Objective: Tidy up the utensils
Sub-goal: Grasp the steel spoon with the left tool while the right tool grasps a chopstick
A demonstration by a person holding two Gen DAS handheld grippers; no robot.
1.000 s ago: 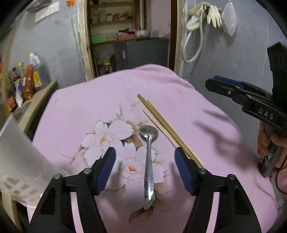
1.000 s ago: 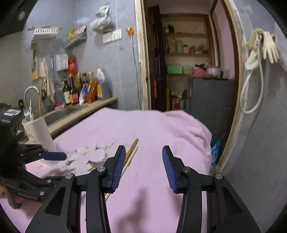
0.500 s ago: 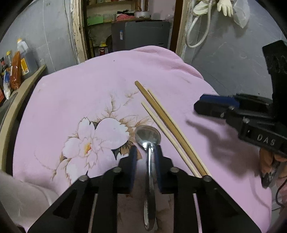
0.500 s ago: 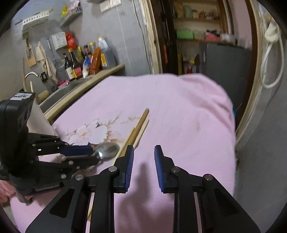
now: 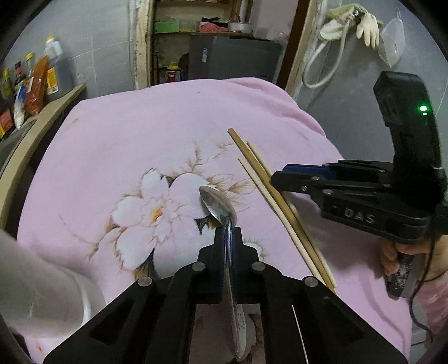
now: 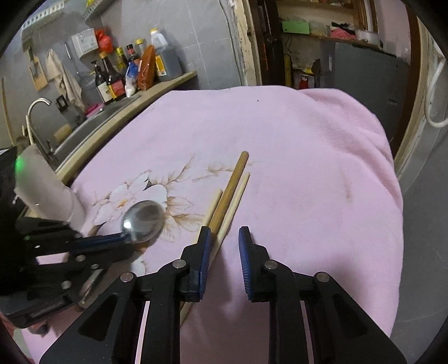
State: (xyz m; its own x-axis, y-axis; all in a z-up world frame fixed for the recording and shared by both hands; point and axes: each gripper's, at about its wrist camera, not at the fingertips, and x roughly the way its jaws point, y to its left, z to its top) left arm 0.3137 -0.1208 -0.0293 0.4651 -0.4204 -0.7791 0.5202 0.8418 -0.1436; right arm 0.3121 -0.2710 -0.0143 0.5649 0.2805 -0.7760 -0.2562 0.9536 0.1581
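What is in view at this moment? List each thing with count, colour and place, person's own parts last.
Pink floral cloth: one, pink with a white flower print, covering the table.
Metal spoon: one, silver, over the flower print, handle clamped in the left gripper.
Wooden chopsticks: three, one darker brown and two pale, lying side by side right of the spoon.
White cup: one, at the cloth's left edge.
Sauce bottles: several, dark and orange, on the counter by the wall.
Rubber gloves: pale, hanging on the right wall.
Left gripper: black, blue pads, shut on the spoon.
Right gripper: black, blue pads, jaws closing, beside the chopsticks, nothing between them.
Hand: on the right gripper's handle.
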